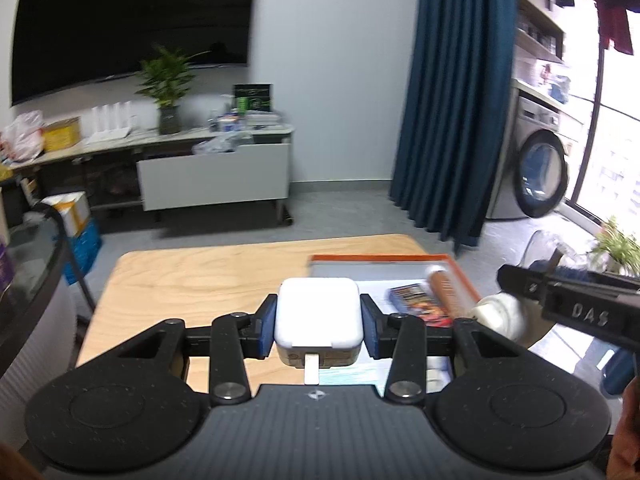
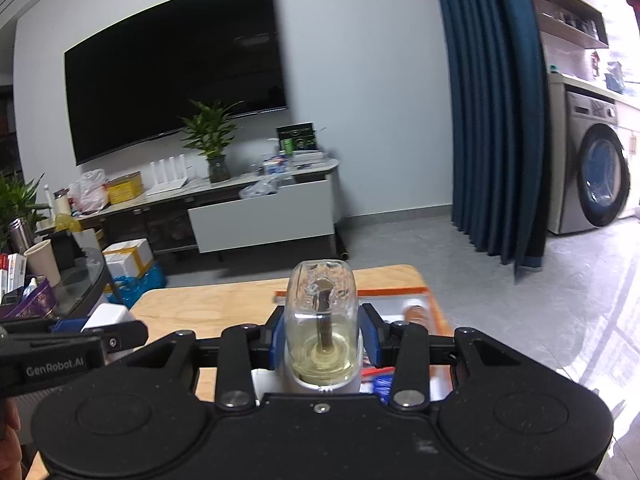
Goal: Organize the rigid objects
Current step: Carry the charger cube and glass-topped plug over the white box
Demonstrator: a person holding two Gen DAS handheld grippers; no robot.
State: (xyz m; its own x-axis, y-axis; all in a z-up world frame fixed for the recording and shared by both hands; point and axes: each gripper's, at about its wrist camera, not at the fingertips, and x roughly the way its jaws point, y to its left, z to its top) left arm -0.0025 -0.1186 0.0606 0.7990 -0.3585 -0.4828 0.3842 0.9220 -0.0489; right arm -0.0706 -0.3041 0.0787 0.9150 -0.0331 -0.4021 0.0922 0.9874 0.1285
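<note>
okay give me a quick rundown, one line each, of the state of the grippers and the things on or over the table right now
Left gripper: shut on the white box, held above the wooden table.
Right gripper: shut on the clear bottle, lifted.
Orange-rimmed tray: on the table, holding a brown tube and a colourful pack, both lying flat.

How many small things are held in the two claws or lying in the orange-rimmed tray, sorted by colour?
White: 1, the white square plastic box in the left gripper.
Clear: 1, the clear glass bottle in the right gripper.
Brown: 1, the brown tube in the orange-rimmed tray.
Multicoloured: 1, the printed flat packet.
Total: 4
</note>
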